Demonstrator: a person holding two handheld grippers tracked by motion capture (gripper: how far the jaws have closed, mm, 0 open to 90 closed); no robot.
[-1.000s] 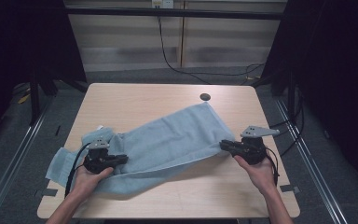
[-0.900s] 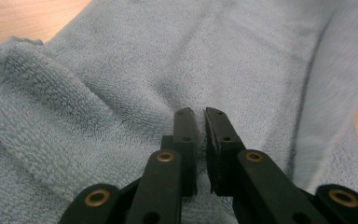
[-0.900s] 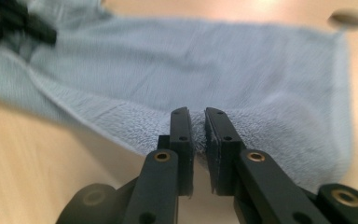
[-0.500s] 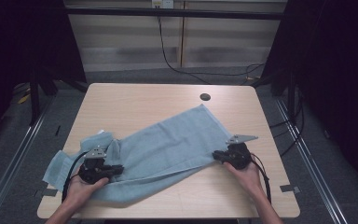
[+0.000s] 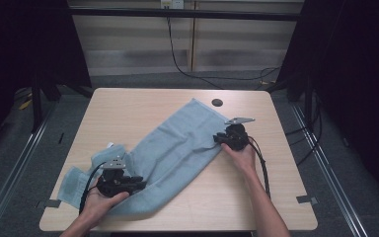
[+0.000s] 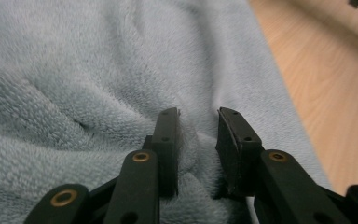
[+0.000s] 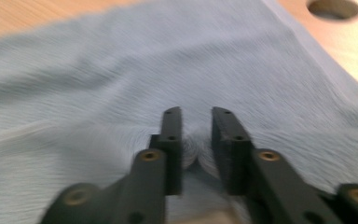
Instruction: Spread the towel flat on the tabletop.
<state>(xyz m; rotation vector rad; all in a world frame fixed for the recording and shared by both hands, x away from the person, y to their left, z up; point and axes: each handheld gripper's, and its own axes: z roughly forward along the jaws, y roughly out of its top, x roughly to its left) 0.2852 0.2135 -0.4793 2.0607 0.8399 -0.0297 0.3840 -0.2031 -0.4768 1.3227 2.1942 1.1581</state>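
While both sets of jaws have just been opening, the left gripper (image 6: 198,135) and right gripper (image 7: 196,135) each stand a little apart with a pinch of blue towel (image 5: 177,148) loose between them. Towel's lying diagonally across the wooden worktop (image 5: 128,108), near a round hole (image 5: 217,102).

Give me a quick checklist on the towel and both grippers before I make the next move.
1. Left gripper jaws have just been opening, towel fold between them, not clamped: ok.
2. Right gripper jaws likewise just opening over a towel ridge: ok.
3. Towel lying flat: not ok, near-left end is bunched.
4. Towel fully on table: cannot tell, left corner reaches the edge.
5. Table hole uncovered: ok.
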